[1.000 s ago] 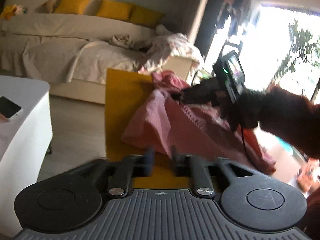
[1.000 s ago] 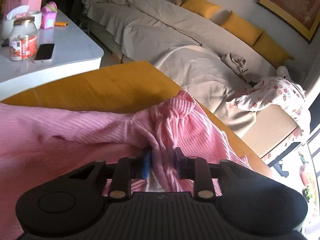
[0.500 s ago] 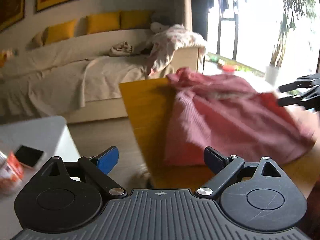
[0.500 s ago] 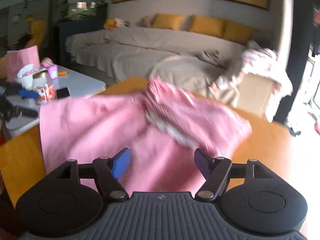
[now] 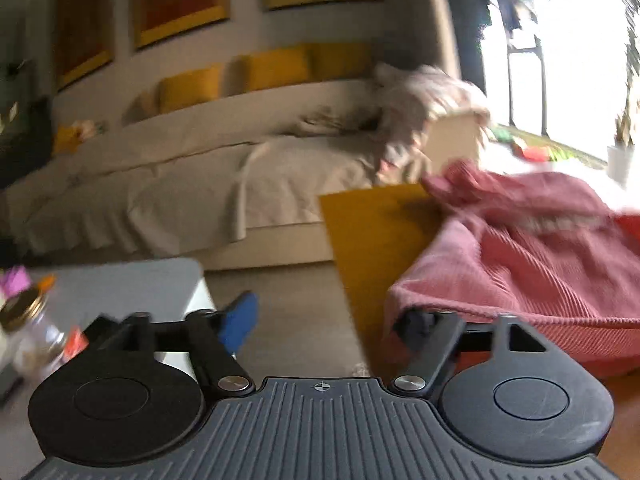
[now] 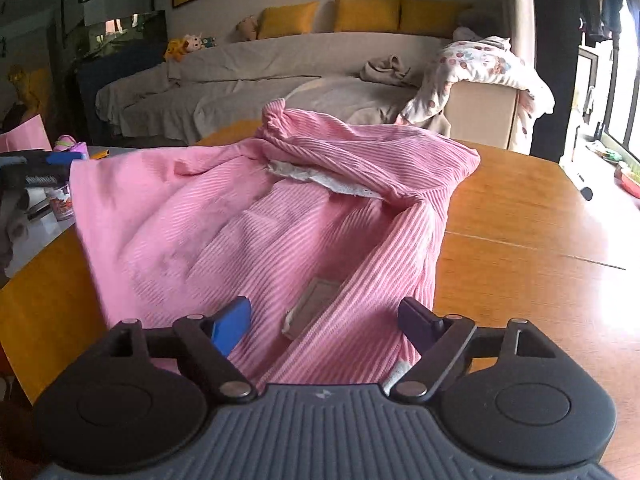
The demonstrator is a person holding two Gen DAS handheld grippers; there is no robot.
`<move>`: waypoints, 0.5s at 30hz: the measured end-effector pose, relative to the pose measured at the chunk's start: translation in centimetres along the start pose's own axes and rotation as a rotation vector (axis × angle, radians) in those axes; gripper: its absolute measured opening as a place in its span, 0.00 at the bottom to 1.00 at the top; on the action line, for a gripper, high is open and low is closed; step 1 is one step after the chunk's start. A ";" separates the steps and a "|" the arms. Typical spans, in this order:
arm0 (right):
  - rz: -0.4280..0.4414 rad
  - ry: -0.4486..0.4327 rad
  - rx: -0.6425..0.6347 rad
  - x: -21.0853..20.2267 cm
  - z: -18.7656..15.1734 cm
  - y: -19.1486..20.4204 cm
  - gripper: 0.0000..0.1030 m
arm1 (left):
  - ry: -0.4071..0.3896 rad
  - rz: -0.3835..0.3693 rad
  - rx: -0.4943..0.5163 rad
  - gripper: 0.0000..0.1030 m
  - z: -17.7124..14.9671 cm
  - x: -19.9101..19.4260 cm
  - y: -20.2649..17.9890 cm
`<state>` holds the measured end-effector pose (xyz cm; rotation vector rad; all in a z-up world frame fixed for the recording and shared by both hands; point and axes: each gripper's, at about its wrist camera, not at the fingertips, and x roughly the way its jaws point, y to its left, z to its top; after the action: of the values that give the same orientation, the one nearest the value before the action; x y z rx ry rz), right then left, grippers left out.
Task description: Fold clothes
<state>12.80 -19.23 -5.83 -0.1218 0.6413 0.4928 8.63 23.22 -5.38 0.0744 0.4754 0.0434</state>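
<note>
A pink ribbed garment (image 6: 260, 220) lies bunched on the wooden table (image 6: 540, 240), its white lace trim and a sewn label showing. My right gripper (image 6: 324, 324) hovers over its near hem. The jaws are opening, with cloth beneath and between them, and the pads press on nothing. In the left wrist view the garment (image 5: 520, 264) lies at the right. My left gripper (image 5: 328, 324) sits at the table's (image 5: 368, 232) corner, jaws wide but closing. Its right finger is at the garment's corner and only floor and table edge show between the fingers. It also shows as the left gripper (image 6: 60, 166) at the right wrist view's left edge.
A white side table (image 5: 132, 284) with a glass jar (image 5: 28, 328) stands left of the wooden table. Behind is a long covered sofa (image 6: 280, 68) with yellow cushions and a spotted blanket (image 6: 480, 64). A bright window lies to the right.
My right gripper let go of the pink cloth, opened wide and drew back toward the near hem. My left gripper's jaws went from narrow to wide and its view swung left.
</note>
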 end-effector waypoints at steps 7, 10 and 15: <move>-0.001 0.013 -0.027 0.4 0.3 0.3 0.83 | 0.035 -0.362 -0.271 0.94 -2.5 -3.8 4.0; -0.007 0.014 -0.030 0.3 0.2 0.5 0.84 | -0.003 -0.433 -0.430 0.98 -2.5 -3.9 4.3; -0.014 0.010 -0.033 0.3 0.1 0.6 0.85 | 0.071 -0.309 -0.332 0.98 -0.9 -0.2 0.4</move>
<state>12.77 -18.53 -5.87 -0.1602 0.6417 0.4899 8.00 23.61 -6.07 -0.3272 0.5402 -0.1790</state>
